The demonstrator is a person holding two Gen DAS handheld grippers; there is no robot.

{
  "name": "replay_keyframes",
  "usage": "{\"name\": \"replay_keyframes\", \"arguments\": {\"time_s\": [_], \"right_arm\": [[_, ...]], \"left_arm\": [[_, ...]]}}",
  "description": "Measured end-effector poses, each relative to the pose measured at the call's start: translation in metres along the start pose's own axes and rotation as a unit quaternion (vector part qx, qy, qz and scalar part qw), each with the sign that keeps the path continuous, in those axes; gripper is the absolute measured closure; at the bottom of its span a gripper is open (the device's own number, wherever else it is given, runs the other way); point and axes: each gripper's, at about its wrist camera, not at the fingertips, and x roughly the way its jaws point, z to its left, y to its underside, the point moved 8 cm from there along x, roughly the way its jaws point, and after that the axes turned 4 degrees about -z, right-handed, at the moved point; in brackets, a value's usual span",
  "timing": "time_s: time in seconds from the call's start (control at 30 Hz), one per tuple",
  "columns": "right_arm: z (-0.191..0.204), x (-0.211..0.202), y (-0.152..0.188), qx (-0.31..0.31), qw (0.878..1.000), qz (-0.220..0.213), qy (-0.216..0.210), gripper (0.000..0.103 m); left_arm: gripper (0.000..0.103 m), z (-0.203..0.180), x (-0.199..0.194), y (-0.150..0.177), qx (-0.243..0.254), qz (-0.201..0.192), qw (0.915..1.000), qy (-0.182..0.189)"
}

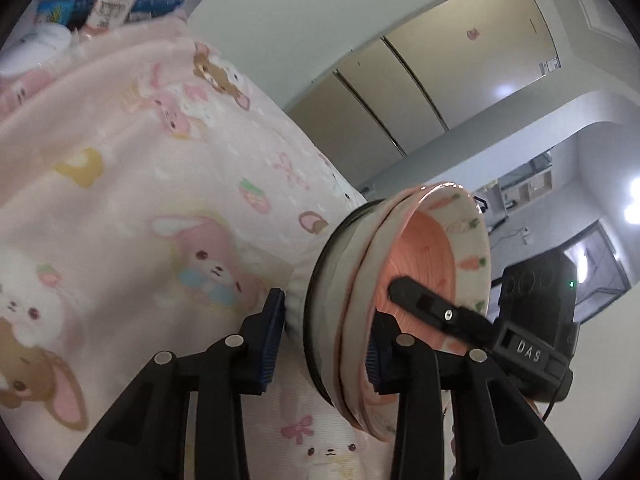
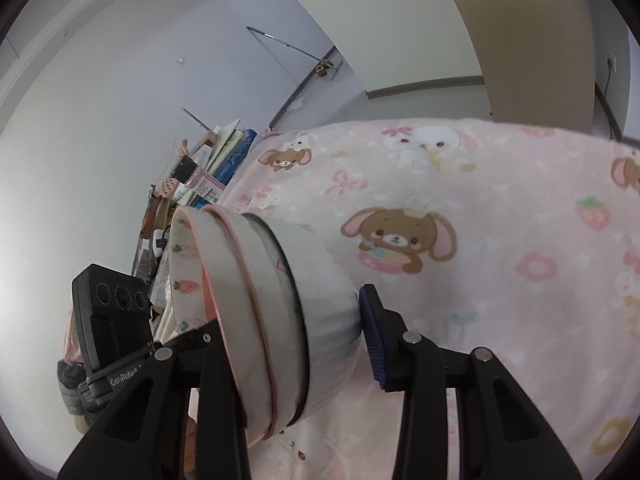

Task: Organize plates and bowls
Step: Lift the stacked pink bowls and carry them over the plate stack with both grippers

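so the stack of bowls (image 1: 362, 312) hangs between the two grippers, above the pink rabbit-print cloth (image 1: 140, 208), nested three deep with the carrot-patterned bowl (image 1: 468, 236) innermost and a dark-rimmed grey bowl (image 2: 324, 320) outermost. the left gripper (image 1: 326, 344) straddles the stack's wall on one side, one blue pad (image 1: 274, 336) against the grey outside and the other inside the pink hollow, so it looks pinched onto the stack rather than spread free. the right gripper (image 2: 296, 334) takes the opposite side the same way: one finger reaches inside the mouth and its blue pad (image 2: 372, 340) sits on the grey bowl's base, again pinching the stack. from each camera the stack's axis runs crosswise, mouth turned toward the other gripper's camera housing (image 1: 538, 312), so each camera sees the stack side-on across its jaws. neither hand is plainly nearer; both seem to share the load. i judge the coming move, setting the stack down on the cloth, turns on both wrists lowering together.
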Motion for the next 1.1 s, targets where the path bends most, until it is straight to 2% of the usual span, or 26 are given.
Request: {"name": "replay_keyframes", "arguments": {"time_s": [0.1,0.2,0.43,0.57,0.73,0.93,1.1], "right_arm": [[-0.002,-0.003,0.005,0.038,0.999,-0.017,-0.034,0.068],[0.004,-0.021,0.005,0.055,0.996,-0.042,-0.062,0.067],[0.023,-0.087,-0.002,0.061,0.990,-0.110,-0.072,0.067],[0.030,-0.131,0.009,0.044,0.990,-0.128,-0.044,0.067],[0.017,-0.183,0.030,0.065,0.986,-0.151,-0.043,0.067],[-0.002,-0.216,0.061,0.098,0.981,-0.163,-0.035,0.067],[-0.018,-0.228,0.085,0.119,0.979,-0.163,-0.032,0.067]], "left_arm": [[0.068,-0.013,-0.013,-0.004,0.044,-0.027,0.9984,-0.022],[0.069,-0.030,-0.027,-0.007,0.065,-0.048,0.9968,0.005],[0.070,-0.094,-0.062,0.006,0.148,-0.073,0.9857,0.035],[0.069,-0.131,-0.064,0.017,0.159,-0.055,0.9835,0.068],[0.069,-0.172,-0.070,0.050,0.197,-0.035,0.9770,0.073],[0.069,-0.199,-0.070,0.096,0.216,-0.002,0.9738,0.071],[0.069,-0.204,-0.067,0.127,0.223,0.018,0.9725,0.065]]}}
